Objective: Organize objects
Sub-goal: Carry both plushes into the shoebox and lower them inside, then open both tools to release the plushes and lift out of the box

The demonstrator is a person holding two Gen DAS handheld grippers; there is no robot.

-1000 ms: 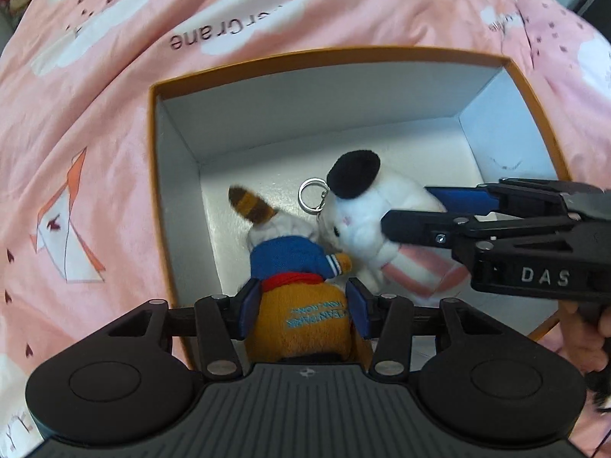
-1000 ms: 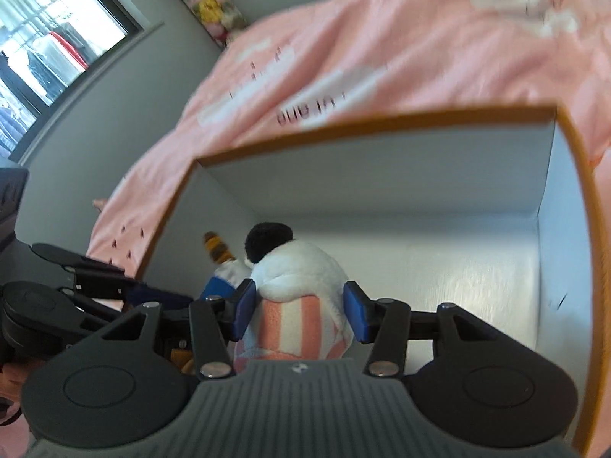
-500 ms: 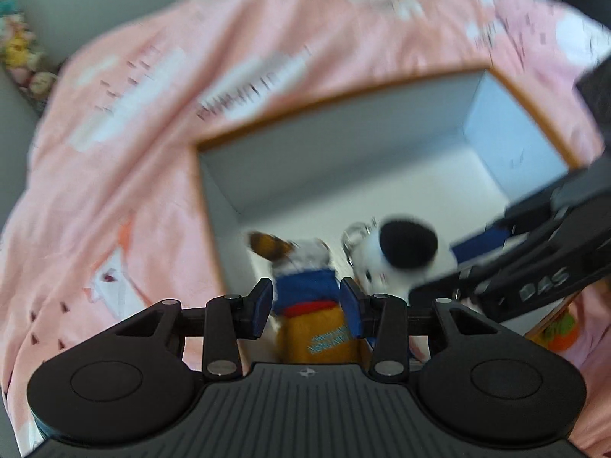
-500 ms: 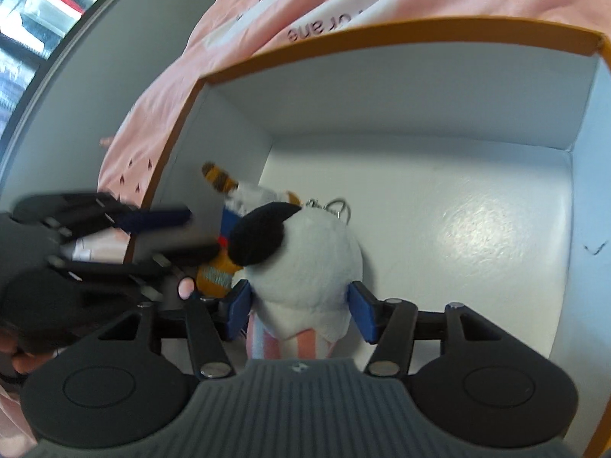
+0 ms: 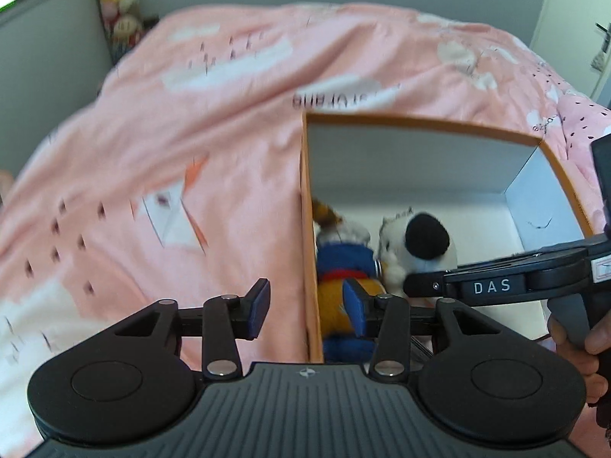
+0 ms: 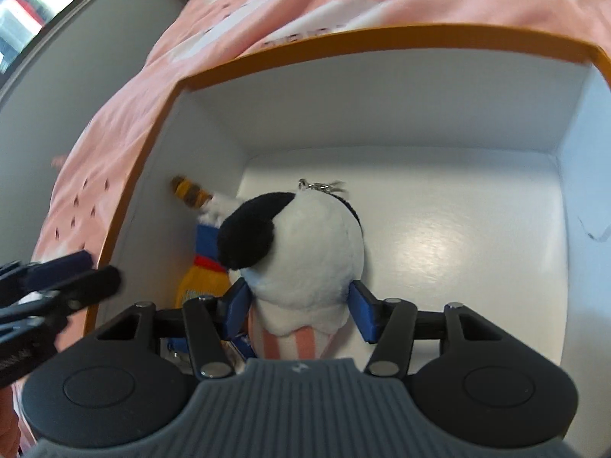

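An orange-rimmed box (image 5: 420, 122) with a white inside (image 6: 439, 229) lies on the pink bedspread. In it, by the left wall, lies an orange plush in a blue jacket (image 5: 345, 263) (image 6: 198, 286). A white plush with a black ear (image 5: 389, 246) (image 6: 305, 244) rests beside it. My right gripper (image 6: 299, 311) is open, its blue pads standing at the white plush's sides. One of its fingers (image 5: 431, 286) crosses the left wrist view. My left gripper (image 5: 305, 305) (image 6: 95, 269) hovers over the box's left wall. Its jaws are closing and hold nothing.
The pink bedspread (image 5: 172, 191) spreads around the box to the left and beyond. Soft toys (image 5: 118, 11) sit in the far left corner by the grey wall. A door (image 5: 573, 19) stands at the far right. A hand (image 5: 573, 347) holds the right gripper's handle.
My left gripper let go of the orange plush and drew back leftward over the box's wall. The right gripper lowered the white plush into the box and its jaws widened a little.
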